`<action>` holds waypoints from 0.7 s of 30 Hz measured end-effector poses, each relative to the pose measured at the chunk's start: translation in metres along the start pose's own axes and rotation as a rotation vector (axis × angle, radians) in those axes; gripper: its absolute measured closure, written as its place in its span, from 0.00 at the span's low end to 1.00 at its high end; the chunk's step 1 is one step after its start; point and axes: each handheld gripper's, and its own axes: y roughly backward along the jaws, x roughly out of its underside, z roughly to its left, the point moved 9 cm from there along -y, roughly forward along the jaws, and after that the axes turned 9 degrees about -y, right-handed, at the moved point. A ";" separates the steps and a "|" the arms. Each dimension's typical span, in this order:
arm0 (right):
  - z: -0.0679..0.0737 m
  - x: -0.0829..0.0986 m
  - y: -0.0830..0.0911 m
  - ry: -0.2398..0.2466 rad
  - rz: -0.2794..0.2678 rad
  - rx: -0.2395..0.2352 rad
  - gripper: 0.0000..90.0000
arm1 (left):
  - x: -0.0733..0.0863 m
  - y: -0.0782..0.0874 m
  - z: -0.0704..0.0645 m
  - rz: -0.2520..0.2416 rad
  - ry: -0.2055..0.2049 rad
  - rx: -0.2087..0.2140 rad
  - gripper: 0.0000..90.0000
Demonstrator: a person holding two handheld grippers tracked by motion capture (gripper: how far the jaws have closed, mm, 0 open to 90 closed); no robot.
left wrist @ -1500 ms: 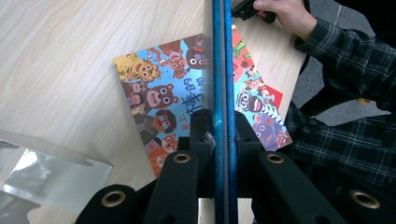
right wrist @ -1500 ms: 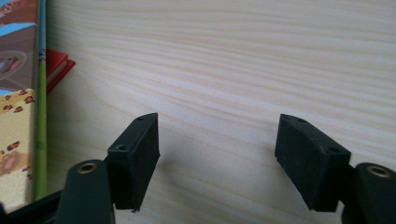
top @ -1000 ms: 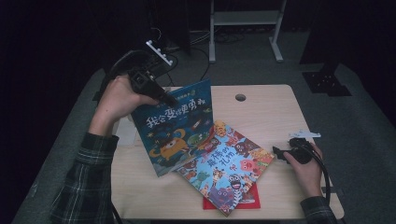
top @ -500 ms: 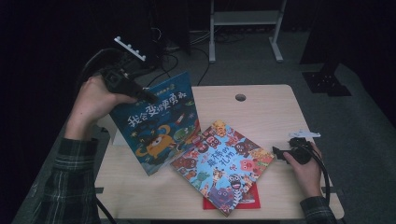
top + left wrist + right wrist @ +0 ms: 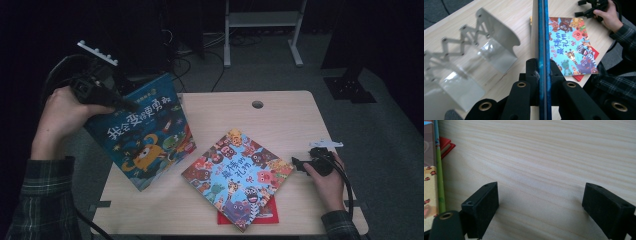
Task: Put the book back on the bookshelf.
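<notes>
At the left end of the table (image 5: 280, 107), the left gripper (image 5: 127, 106) is pinching the top edge of the blue book (image 5: 142, 137), holding it up on its bottom edge; on the right, the right gripper (image 5: 296, 165) is resting on the wood, jaws wide apart, just beside the colourful book (image 5: 237, 175) lying flat; a folding metal rack (image 5: 474, 52) is sitting behind the blue book.

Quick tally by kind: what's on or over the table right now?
Books: 3, the blue book held in the left claw, the animal book and the red book under it.
Expanding rack: 1.
Total: 4.
</notes>
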 end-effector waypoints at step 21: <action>0.000 0.000 0.000 -0.005 0.000 0.003 0.14 | 0.074 0.041 0.046 0.004 0.193 -0.144 0.92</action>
